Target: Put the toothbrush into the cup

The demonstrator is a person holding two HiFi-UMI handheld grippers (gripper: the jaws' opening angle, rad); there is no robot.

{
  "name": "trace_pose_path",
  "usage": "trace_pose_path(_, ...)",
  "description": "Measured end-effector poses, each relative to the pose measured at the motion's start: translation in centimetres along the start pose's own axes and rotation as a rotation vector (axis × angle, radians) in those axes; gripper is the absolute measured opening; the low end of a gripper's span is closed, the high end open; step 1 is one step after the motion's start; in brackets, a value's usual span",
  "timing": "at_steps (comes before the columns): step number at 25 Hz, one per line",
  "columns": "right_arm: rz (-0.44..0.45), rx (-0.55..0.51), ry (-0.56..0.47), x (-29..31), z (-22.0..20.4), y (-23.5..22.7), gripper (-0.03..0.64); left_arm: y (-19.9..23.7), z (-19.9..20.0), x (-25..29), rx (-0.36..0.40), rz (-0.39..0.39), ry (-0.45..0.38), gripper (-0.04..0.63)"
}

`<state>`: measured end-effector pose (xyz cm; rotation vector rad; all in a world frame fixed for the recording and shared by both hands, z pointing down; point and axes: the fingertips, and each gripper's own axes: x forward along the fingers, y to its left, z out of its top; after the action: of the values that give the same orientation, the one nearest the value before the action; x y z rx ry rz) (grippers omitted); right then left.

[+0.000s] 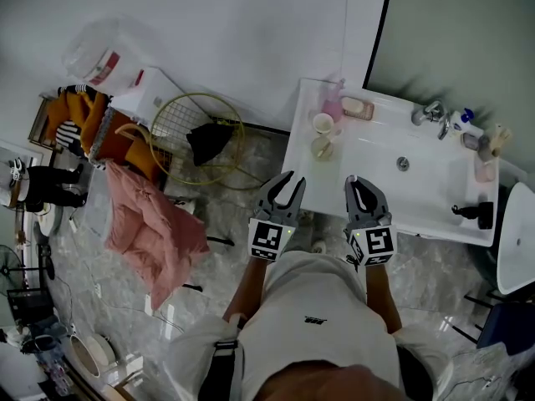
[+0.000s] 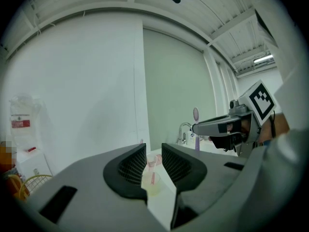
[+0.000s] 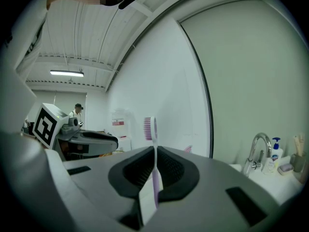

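Toothbrush (image 3: pixel 154 175): I judge it light, stiff and slick. My right gripper (image 3: pixel 154 151) pinches its lower handle, bristles up, before the sink's (image 1: pixel 435 195) front edge. Left gripper (image 2: pixel 153 153): narrowly parted, empty. Cup (image 1: pixel 323 147): sink's left edge.

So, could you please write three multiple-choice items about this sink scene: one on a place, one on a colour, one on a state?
1. Where do the cups stand?
A) on the sink's left ledge
B) beside the tap
C) on the floor

2. What colour is the toothbrush handle?
A) green
B) purple
C) black

3. What is the right gripper's state?
A) open, empty
B) shut on the toothbrush
C) shut on a cup

Key: 1 A, the head view shows them there; 2 B, the right gripper view shows pale purple; 3 B, its jaws clamp the handle.
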<state>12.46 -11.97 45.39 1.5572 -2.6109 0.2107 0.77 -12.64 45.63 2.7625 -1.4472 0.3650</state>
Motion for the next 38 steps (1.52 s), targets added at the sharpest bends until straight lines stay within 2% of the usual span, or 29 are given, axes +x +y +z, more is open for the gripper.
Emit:
trace_pose_path(20,-0.06,0.038,0.053,6.9,-0.7,-4.2,0.041,4.2,-2.4,7.7,-0.033,-0.091,0.051,0.095)
trace_pose_path(38,-0.123,0.07,0.067,11.8,-1.4,-4.7,0.041,6.9,-5.9,12.5,-0.043,-0.224,0.111,0.095)
